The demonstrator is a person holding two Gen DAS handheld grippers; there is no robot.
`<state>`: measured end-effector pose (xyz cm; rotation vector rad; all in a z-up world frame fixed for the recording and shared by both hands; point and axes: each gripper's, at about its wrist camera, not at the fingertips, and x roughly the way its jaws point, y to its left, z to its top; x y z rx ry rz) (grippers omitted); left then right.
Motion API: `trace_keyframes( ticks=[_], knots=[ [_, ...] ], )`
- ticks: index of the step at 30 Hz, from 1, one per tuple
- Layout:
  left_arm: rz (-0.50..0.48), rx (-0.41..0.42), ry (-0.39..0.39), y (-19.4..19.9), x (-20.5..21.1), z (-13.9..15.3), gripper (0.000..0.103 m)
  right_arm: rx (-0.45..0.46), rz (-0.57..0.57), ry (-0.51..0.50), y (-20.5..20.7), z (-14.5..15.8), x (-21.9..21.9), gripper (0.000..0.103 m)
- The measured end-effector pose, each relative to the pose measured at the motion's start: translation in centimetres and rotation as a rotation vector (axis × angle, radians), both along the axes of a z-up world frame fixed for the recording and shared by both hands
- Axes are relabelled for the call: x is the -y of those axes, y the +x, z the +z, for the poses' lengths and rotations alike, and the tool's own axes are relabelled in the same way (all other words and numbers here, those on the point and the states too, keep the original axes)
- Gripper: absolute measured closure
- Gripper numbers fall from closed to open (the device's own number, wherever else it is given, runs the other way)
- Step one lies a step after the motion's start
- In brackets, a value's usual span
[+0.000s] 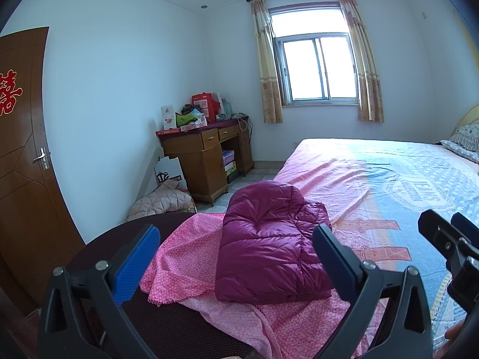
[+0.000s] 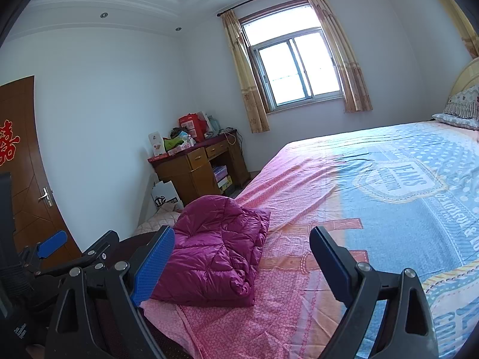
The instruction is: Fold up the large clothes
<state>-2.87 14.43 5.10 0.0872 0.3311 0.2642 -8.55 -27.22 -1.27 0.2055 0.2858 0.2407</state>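
A magenta quilted down jacket (image 1: 269, 245) lies folded into a compact bundle on the near corner of the bed (image 1: 374, 179); it also shows in the right wrist view (image 2: 215, 251). My left gripper (image 1: 236, 245) is open and empty, held back from the jacket with its fingers framing it. My right gripper (image 2: 242, 248) is open and empty, to the right of the jacket above the pink and blue sheet (image 2: 389, 194). The right gripper (image 1: 449, 239) shows at the right edge of the left wrist view. The left gripper (image 2: 77, 245) shows at the lower left of the right wrist view.
A loose pink floral sheet (image 1: 185, 257) hangs off the bed corner under the jacket. A wooden desk (image 1: 206, 158) piled with boxes stands by the far wall under a window (image 1: 317, 68). A pink quilt (image 1: 161, 202) lies on the floor. A brown door (image 1: 21, 149) is left. Pillows (image 1: 467, 143) lie at the headboard.
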Motion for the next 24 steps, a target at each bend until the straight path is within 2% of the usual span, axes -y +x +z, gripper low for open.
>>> trace_keyframes(
  ticks=[8,15,24],
  knots=[
    [0.002,-0.009,0.003,0.2,-0.1,-0.2,0.000,-0.003,0.000,0.001,0.0,0.0,0.0,0.011],
    [0.007,-0.068,-0.053,1.0,-1.1,-0.8,0.000,-0.013,-0.004,0.002,0.0,-0.4,-0.1,0.011],
    [0.016,-0.096,-0.068,2.0,-2.2,-1.3,0.000,-0.034,-0.004,0.013,0.4,-0.8,-0.1,0.011]
  ],
)
